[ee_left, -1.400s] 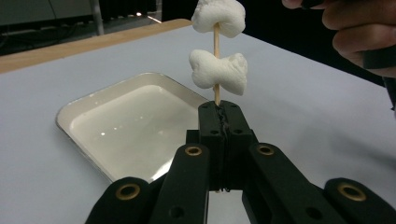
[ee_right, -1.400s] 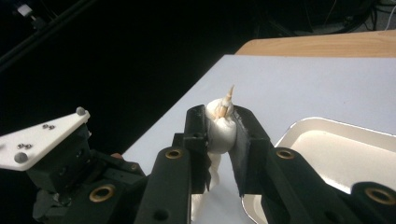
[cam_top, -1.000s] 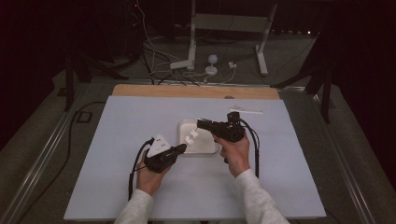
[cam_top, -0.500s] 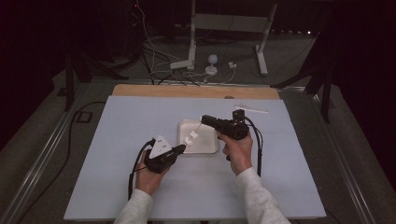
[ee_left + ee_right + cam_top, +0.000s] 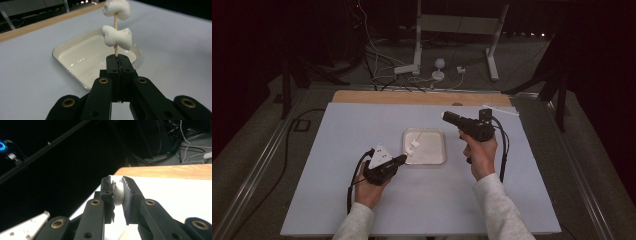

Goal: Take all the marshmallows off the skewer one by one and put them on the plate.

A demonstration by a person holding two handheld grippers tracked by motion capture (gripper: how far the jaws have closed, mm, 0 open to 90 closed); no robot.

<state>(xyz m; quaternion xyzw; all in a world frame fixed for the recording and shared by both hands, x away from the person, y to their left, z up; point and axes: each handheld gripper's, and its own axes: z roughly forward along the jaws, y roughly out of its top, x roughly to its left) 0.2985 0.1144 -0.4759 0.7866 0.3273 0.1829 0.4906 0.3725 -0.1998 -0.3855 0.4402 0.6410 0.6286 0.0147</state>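
your left claw clamps the skewer, tip up over the tray; your right claw squeezes a marshmallow, off to the skewer's right, away from the tip.

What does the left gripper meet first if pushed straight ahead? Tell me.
Probably the white tray: the left gripper, jaws shut on a marshmallow skewer, points at it; depth is uncertain.
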